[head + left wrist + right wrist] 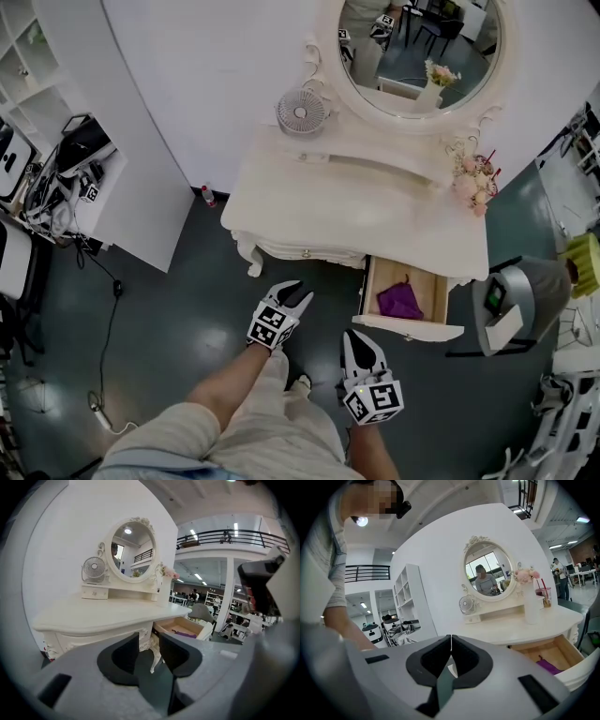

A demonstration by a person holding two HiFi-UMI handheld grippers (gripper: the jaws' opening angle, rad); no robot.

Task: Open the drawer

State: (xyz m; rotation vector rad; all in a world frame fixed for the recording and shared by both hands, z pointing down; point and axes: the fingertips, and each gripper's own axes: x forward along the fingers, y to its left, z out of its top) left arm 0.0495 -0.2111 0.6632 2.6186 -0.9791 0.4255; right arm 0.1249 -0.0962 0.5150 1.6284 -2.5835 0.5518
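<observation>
- Pale khaki trousers [281,427] fill the bottom of the head view: the person's own legs, above a dark, glossy floor [169,309].
- Just beyond them is the left gripper [298,292], with its marker cube at the wrist end. Its black jaws stand apart with nothing between them – in the left gripper view [149,641] only a carved table leg and floor show through the gap.
- Beside it and a little nearer the person is the right gripper [361,335]. In the right gripper view [451,639] its jaw tips meet in a thin line, closed on nothing.
- Both grippers are short of the furniture and touch none of it.
- The drawer [412,327] – the right-hand one of the cream dressing table [356,211] – is pulled well out, just beyond the right gripper. Its bare wood bottom is in view and a purple cloth [400,300] lies inside.
- A grey-backed chair [525,300] stands to the right of the drawer.
- On the tabletop's raised back shelf, a small round fan [302,111] stands at the left and pink flowers [472,183] at the right.
- Farthest back, an oval mirror [417,47] stands against the white wall.
</observation>
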